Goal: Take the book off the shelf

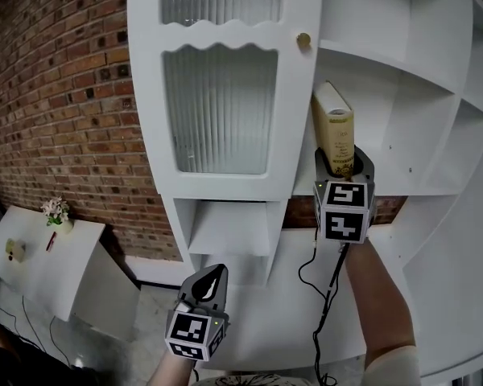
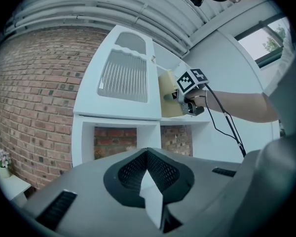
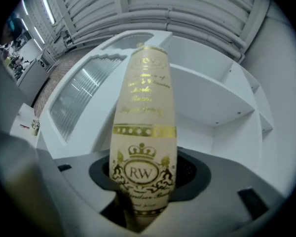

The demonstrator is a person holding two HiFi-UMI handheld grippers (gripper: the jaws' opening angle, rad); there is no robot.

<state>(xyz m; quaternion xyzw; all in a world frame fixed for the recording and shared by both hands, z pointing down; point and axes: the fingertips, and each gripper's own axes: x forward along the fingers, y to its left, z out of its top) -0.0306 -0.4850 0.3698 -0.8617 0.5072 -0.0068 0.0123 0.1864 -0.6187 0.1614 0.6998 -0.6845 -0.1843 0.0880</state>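
Step in hand, I judge: draw cream gold-stamped book (image 1: 334, 131) straight out spine first, level, clear of cabinet door (image 1: 217, 111).
Book stands upright on shelf (image 1: 402, 185), just beside door.
Right gripper (image 1: 344, 166) part-way open, jaws clamped on foot of spine.
Left gripper (image 1: 212, 282) closed, empty, low, well apart.

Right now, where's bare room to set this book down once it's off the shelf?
The shelf right of the book is bare up to the side wall. The cubby under the glass door looks bare too. The white counter between the left tongs and right tongs is open, except the cable. The low table at left holds flowers by the wall.
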